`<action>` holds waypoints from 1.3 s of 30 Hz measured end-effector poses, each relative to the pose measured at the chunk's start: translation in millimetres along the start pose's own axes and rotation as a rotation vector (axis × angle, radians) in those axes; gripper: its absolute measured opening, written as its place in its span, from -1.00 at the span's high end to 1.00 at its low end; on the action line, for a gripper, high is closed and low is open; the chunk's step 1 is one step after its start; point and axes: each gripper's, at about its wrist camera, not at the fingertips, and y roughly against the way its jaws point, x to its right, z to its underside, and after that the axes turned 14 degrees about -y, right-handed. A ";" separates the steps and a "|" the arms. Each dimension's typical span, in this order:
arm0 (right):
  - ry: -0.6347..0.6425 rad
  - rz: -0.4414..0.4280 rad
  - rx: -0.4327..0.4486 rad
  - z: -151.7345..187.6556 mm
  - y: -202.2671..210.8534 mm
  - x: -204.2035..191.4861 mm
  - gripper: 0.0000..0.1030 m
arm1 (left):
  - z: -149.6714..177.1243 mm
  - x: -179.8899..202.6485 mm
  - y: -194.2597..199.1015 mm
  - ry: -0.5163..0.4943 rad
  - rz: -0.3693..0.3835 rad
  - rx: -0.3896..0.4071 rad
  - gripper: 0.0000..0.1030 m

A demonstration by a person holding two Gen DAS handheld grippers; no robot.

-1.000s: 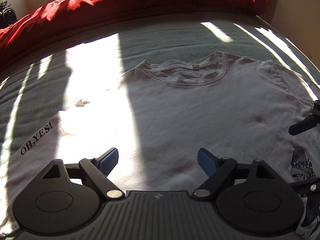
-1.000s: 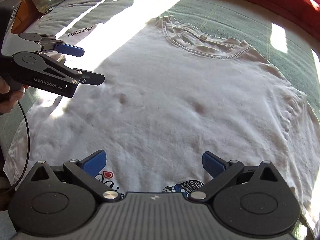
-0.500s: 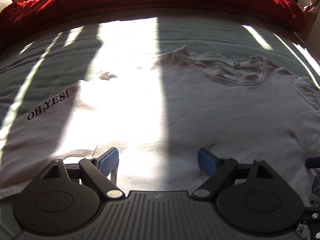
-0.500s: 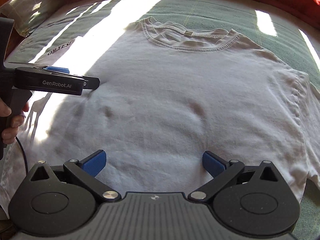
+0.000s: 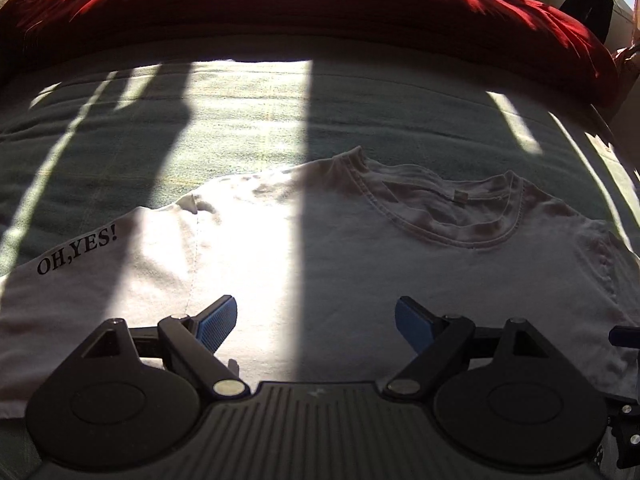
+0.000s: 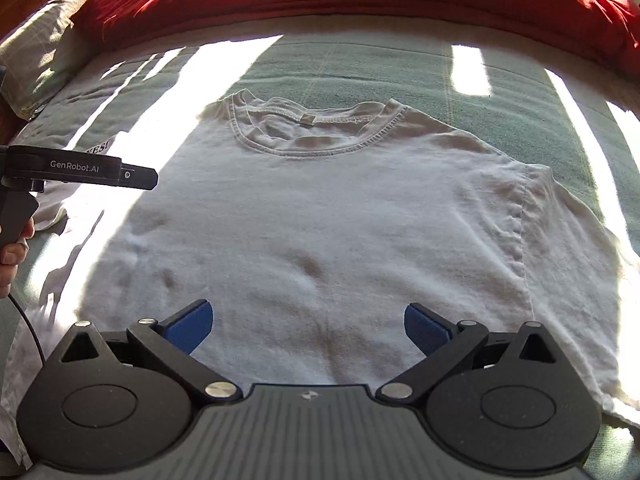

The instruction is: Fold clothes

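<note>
Left gripper [image 5: 316, 322]: jaws spread wide, blue pads empty, held over the hem area of the white T-shirt [image 5: 360, 264]. Right gripper [image 6: 308, 326]: jaws likewise wide apart, nothing between them, above the shirt's lower middle. From the right wrist view I log the left gripper again at 9 o'clock, side-on, marked GenRobot.AI, with a hand [image 6: 12, 256] on its grip at the frame edge. White T-shirt: spread flat, neckline [image 6: 316, 132] toward 12 o'clock, one sleeve printed "OH,YES!" [image 5: 76, 252] at 9 o'clock in the left wrist view, the other sleeve [image 6: 576, 240] at 3 o'clock in the right. Green bed cover [image 6: 400, 76]: beneath the shirt, striped with sunlight. Red duvet [image 5: 320, 12]: bunched along the far edge at 12 o'clock.
</note>
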 end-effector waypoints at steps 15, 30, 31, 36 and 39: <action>-0.078 0.084 0.170 -60.2 -57.6 62.8 -1.00 | -21.1 1.8 -52.2 0.017 -0.056 -0.028 -0.75; -0.198 0.130 0.245 -84.9 -53.4 82.4 -1.00 | -30.3 13.8 -36.5 0.007 -0.043 0.059 -0.79; -0.203 0.136 0.238 -86.7 -61.2 85.1 -1.00 | -30.7 14.7 -35.6 0.003 -0.039 0.060 -0.79; -0.182 0.190 0.223 -103.0 -79.0 86.5 -1.00 | -33.6 17.5 -28.8 -0.029 -0.024 0.082 -0.79; -0.219 0.153 0.235 -99.3 -54.2 87.8 -1.00 | -33.7 21.5 -24.5 -0.054 -0.013 0.080 -0.79</action>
